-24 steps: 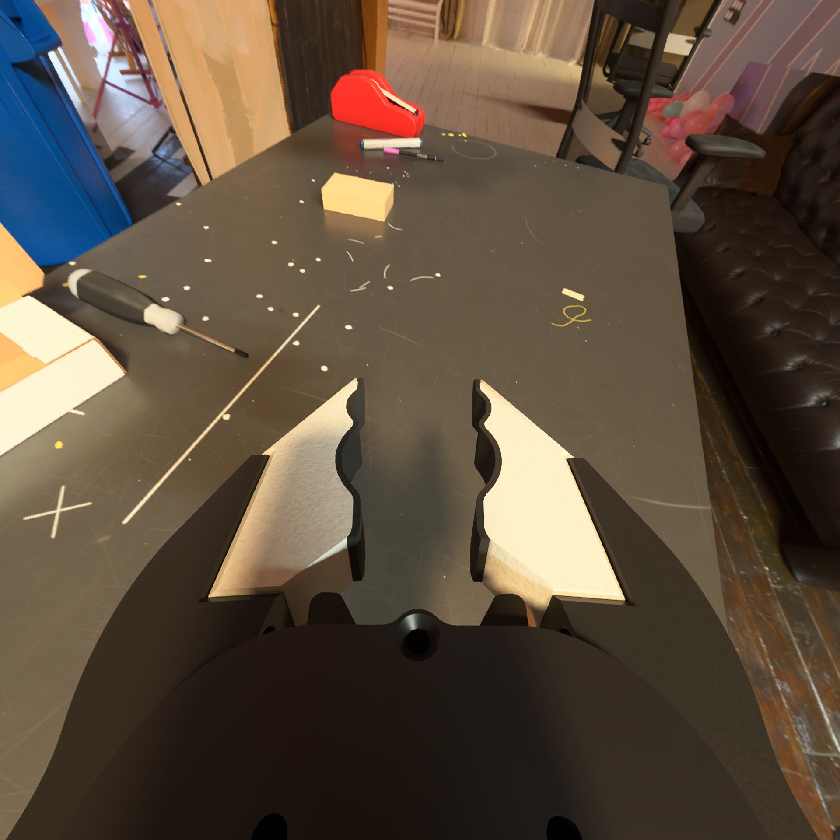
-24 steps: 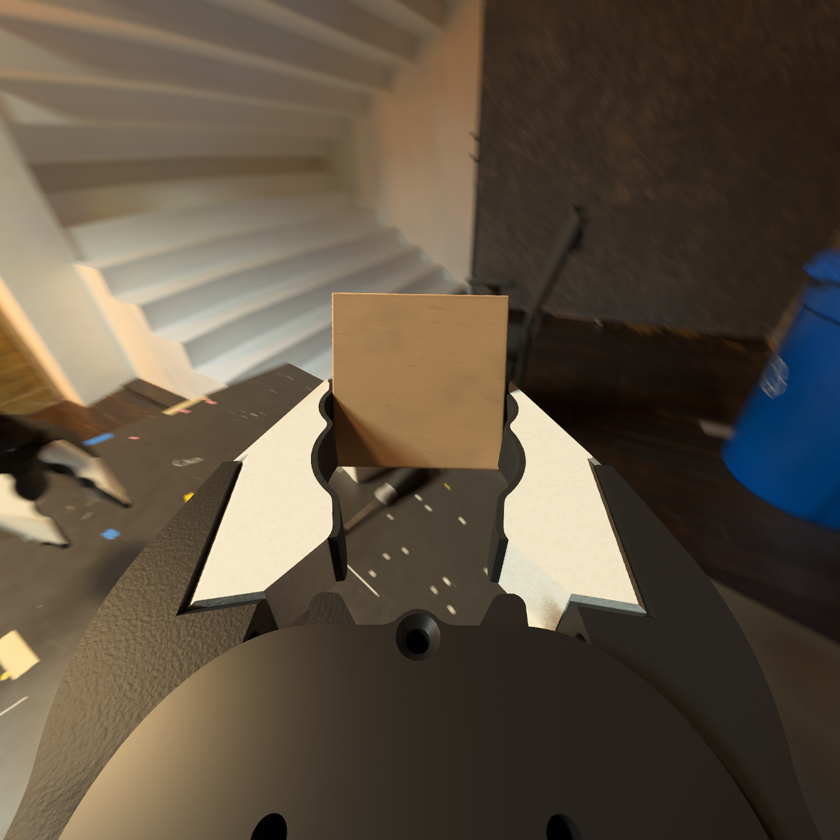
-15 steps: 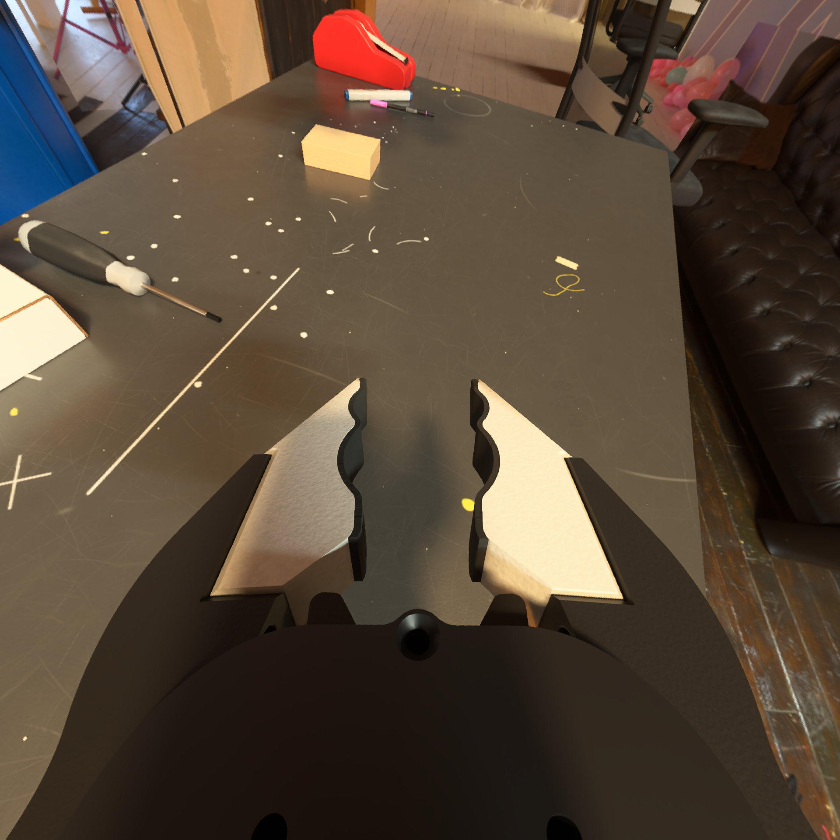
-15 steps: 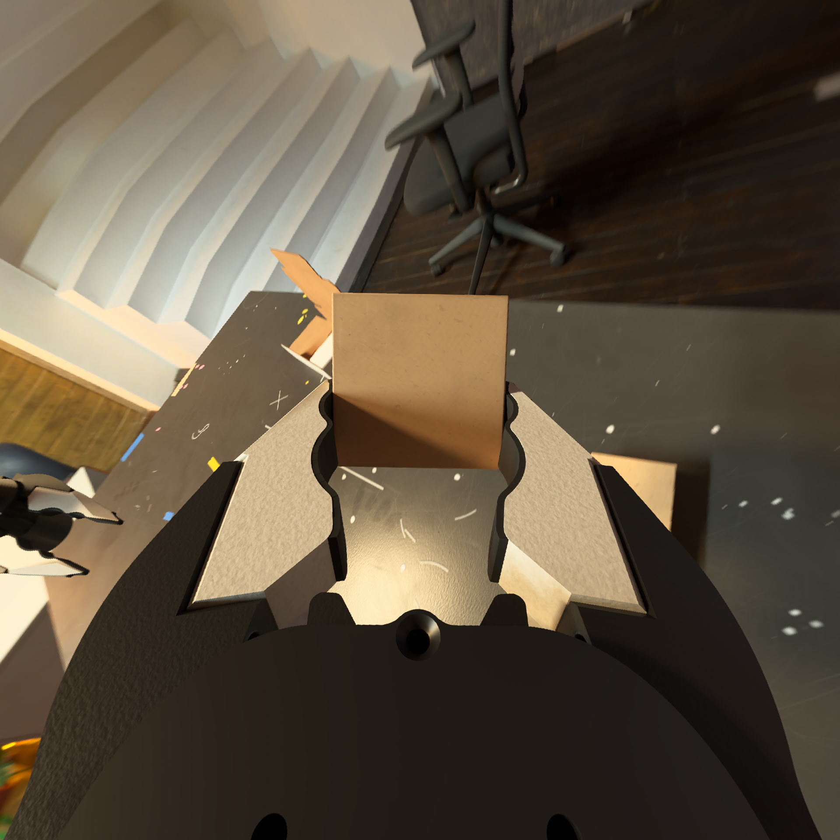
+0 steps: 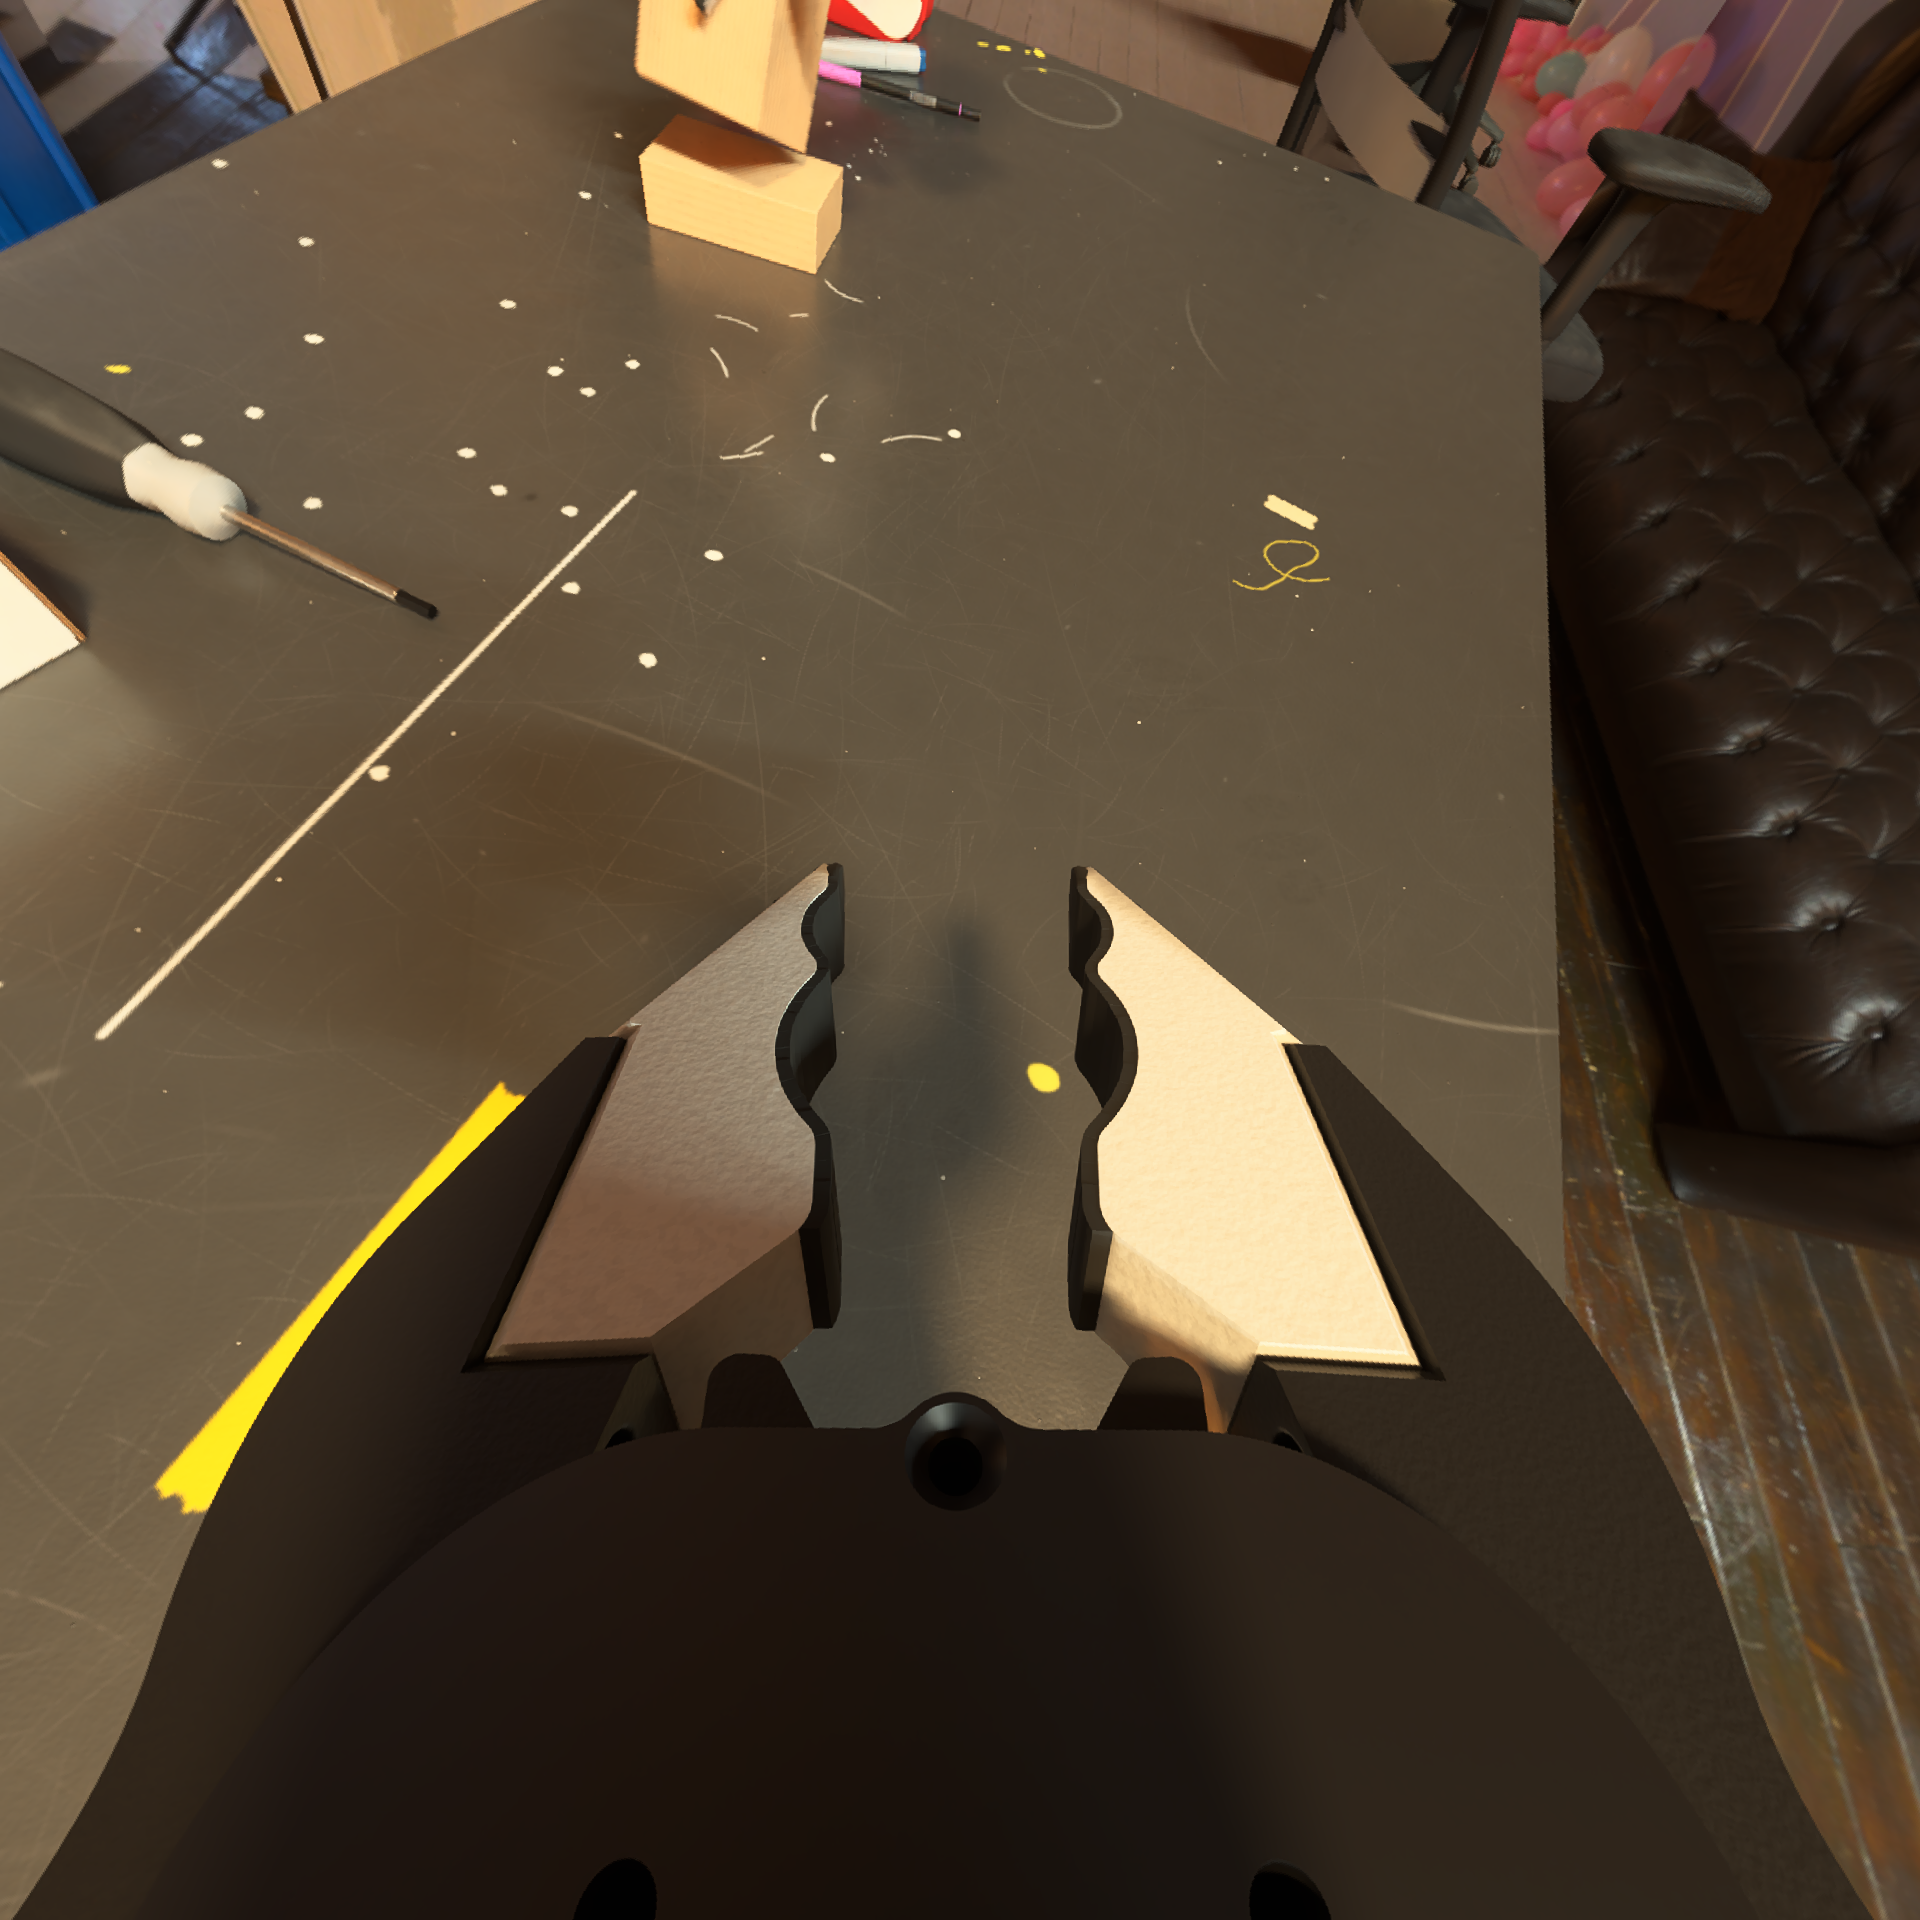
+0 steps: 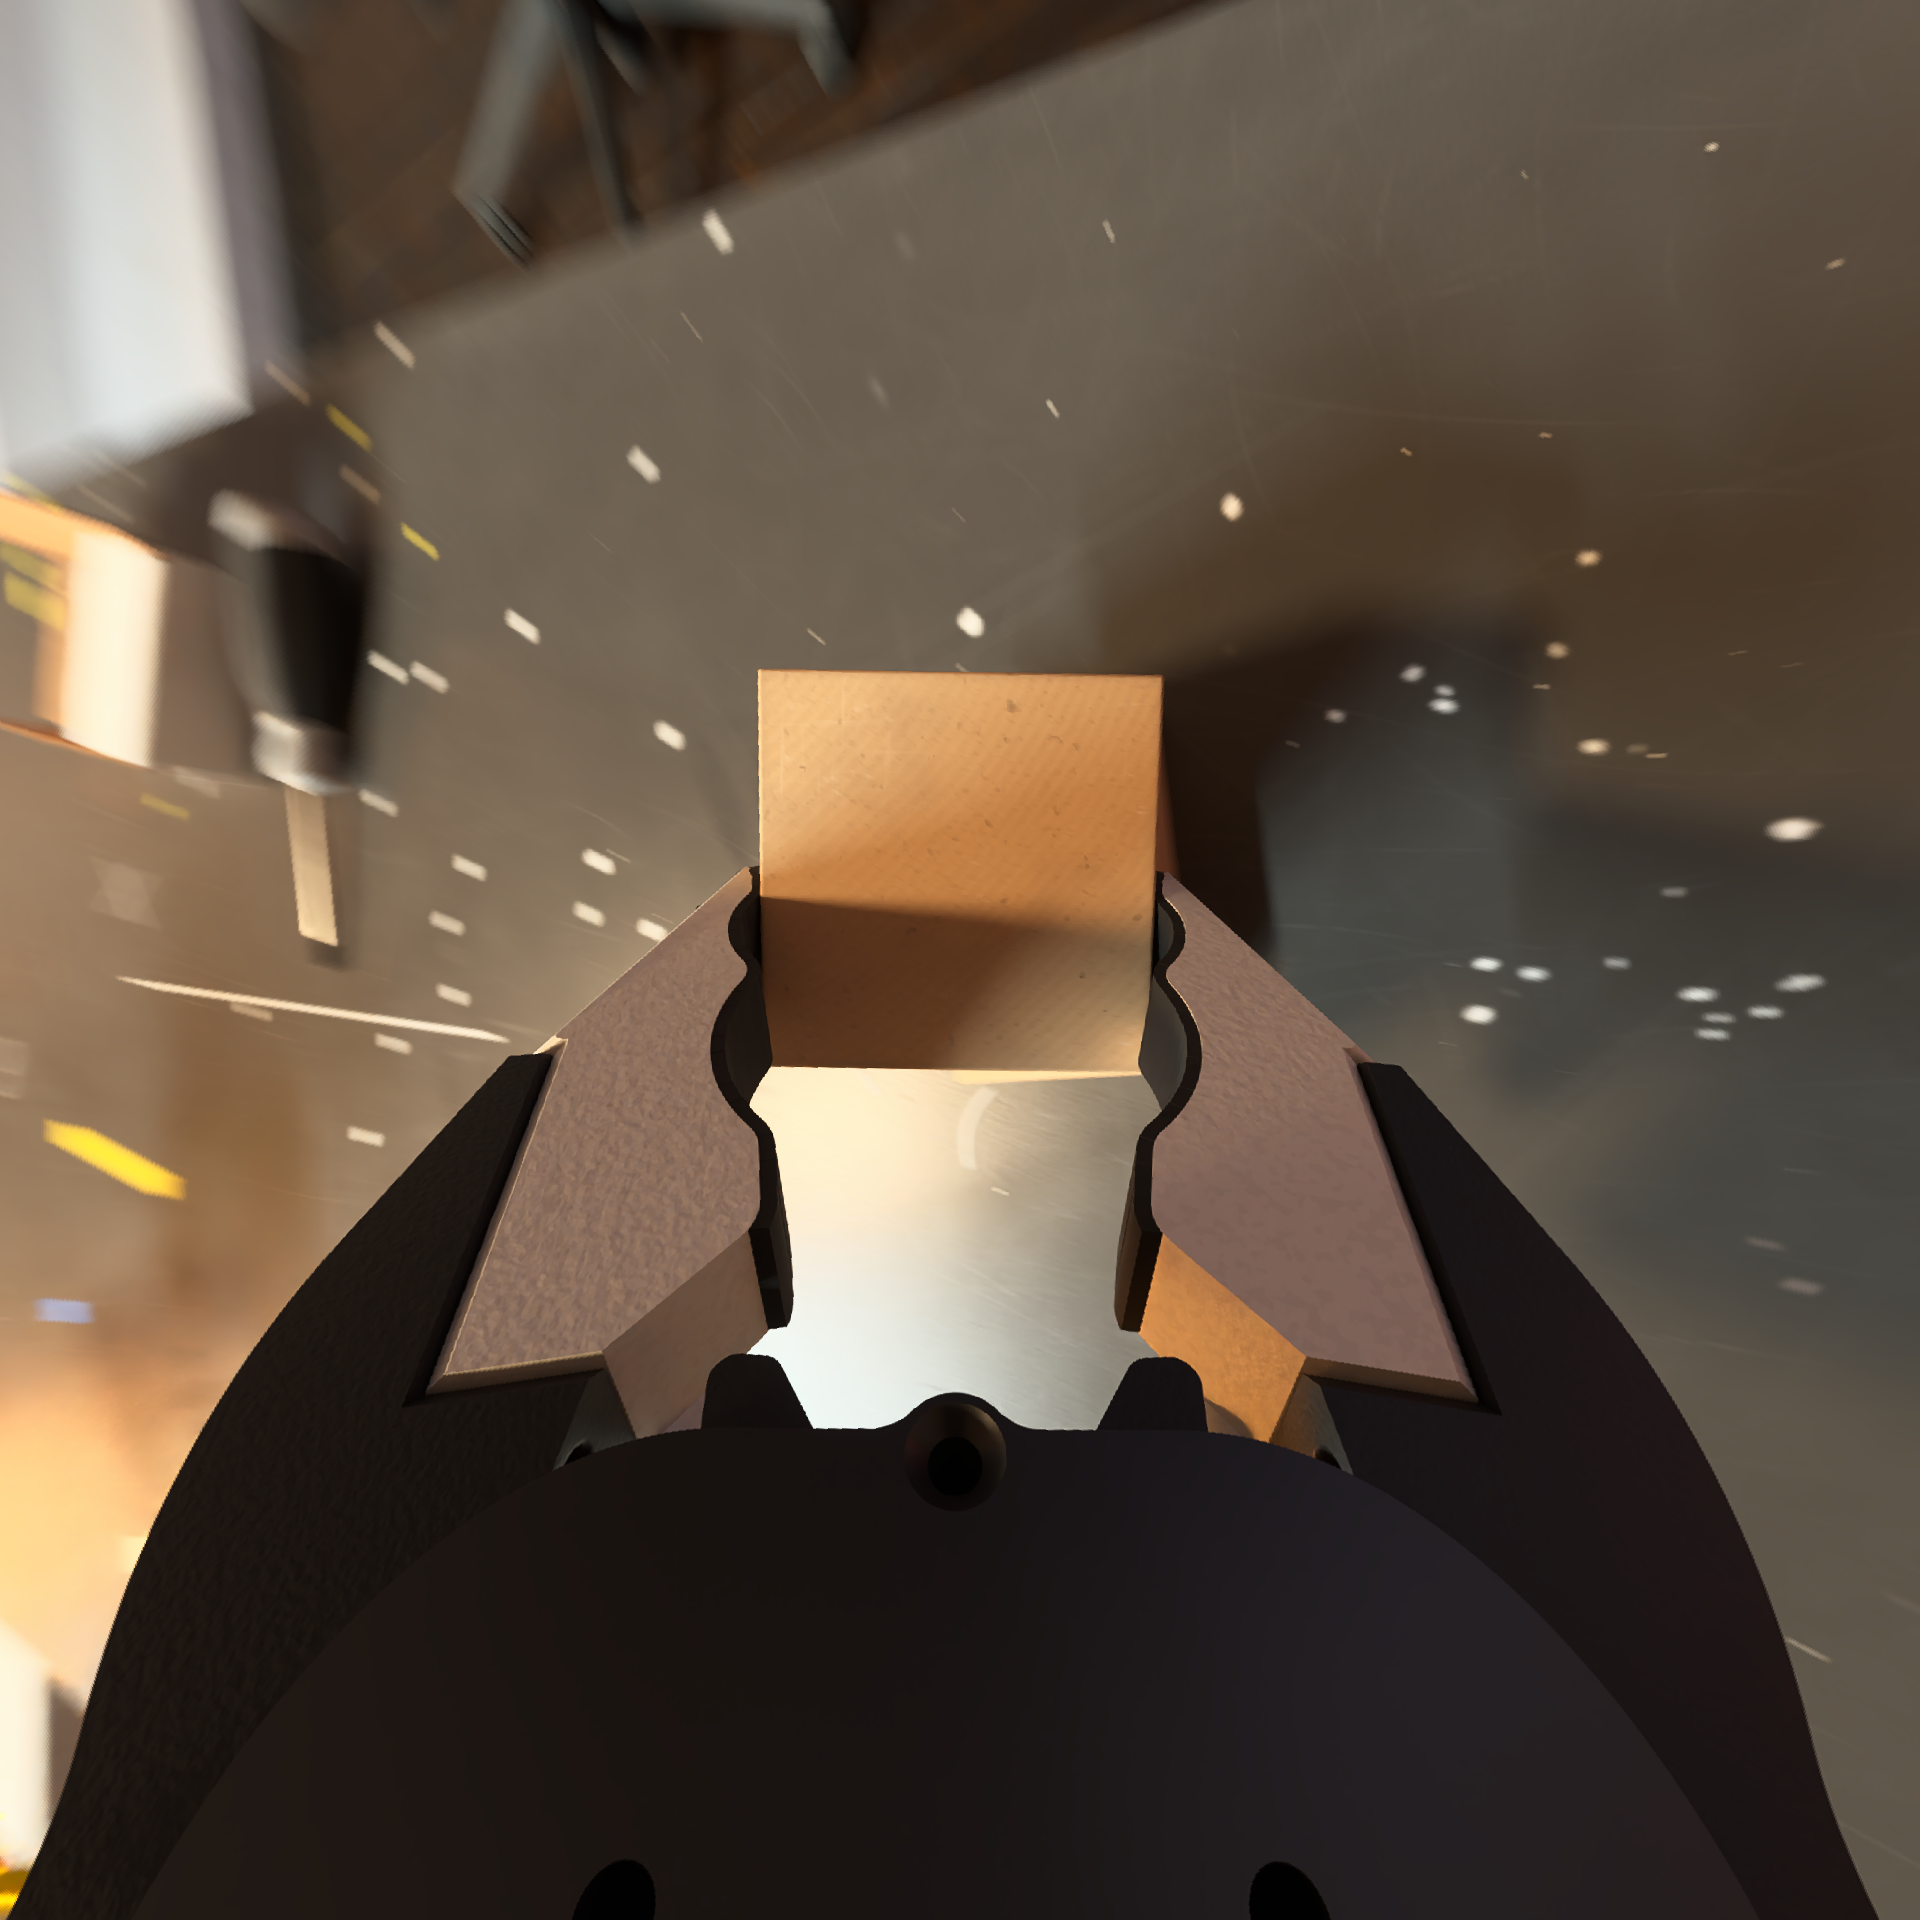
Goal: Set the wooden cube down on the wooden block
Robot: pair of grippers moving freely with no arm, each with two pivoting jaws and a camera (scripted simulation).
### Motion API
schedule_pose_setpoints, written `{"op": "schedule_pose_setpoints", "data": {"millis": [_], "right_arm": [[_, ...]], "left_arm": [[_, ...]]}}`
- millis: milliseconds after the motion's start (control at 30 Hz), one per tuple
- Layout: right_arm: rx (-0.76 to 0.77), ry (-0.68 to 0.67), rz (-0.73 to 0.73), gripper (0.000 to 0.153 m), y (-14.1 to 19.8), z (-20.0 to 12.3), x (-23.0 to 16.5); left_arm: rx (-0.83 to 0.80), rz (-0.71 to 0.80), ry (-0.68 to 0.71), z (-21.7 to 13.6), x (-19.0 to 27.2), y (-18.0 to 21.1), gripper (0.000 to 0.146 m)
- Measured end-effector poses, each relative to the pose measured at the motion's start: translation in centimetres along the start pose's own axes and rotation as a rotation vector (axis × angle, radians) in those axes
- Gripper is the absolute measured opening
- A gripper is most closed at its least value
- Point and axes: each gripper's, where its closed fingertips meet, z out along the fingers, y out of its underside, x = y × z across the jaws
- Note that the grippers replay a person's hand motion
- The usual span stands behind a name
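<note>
The wooden block [image 5: 738, 197] lies flat on the dark table [image 5: 1039, 675], far ahead in the left wrist view. The wooden cube [image 5: 727, 62] hangs tilted just over the block's top; I cannot tell if they touch. My right gripper [image 6: 956, 894] is shut on the cube [image 6: 956, 831], pinching its two sides at the fingertips and pointing down at the table. In that view the cube hides the block. My left gripper [image 5: 956, 883] is open and empty, low over the near part of the table.
A screwdriver [image 5: 156, 468] lies at the left, blurred in the right wrist view [image 6: 296, 644]. Markers [image 5: 894, 73] and a red tape dispenser [image 5: 883, 12] lie behind the block. A cardboard corner [image 5: 31, 634] is far left. A dark sofa [image 5: 1766, 623] runs along the table's right edge.
My right gripper has swung down from facing the room to facing the table, bringing the cube over the block. My left gripper has tilted down and moved slightly forward.
</note>
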Motion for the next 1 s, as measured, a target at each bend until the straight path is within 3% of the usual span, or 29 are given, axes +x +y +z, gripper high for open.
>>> {"op": "schedule_pose_setpoints", "data": {"millis": [100, 200, 333, 433, 533, 767, 867, 1000], "right_arm": [[-0.071, 0.146, -0.198, 0.072, 0.8, 0.8, 0.9], [-0.106, 0.21, -0.29, 0.072, 0.7, 1.4, 0.7], [-0.068, 0.335, -0.485, 0.085, -1.2, 0.9, 0.3], [-0.005, 0.319, -0.53, 0.085, -2.1, 0.6, -1.0], [-0.026, 0.308, -0.484, 0.087, -1.3, 0.3, -1.7], [0.146, 0.089, -0.442, 0.09, 2.0, -3.6, -7.6], [0.219, -0.114, -0.451, 0.094, 4.9, -5.8, -12.0], [0.243, -0.324, -0.438, 0.098, 10.0, -6.9, -17.2]], "left_arm": [[0.011, -0.027, 0.01, 0.1, 0.0, 0.0, 0.043], [0.029, -0.056, 0.023, 0.1, 0.1, -0.3, 0.043], [0.019, -0.032, 0.007, -0.5, 0.0, -0.8, 0.043], [0.02, 0.008, -0.042, -1.9, -0.8, -1.4, 0.043], [0.039, 0.042, -0.135, -4.5, -2.9, -2.3, 0.043], [-0.071, 0.156, -0.442, -14.5, -14.0, -2.8, 0.046], [-0.223, 0.206, -0.444, -16.8, -19.5, -1.3, 0.058], [-0.495, 0.256, -0.342, -16.0, -25.5, 2.9, 0.063]]}}
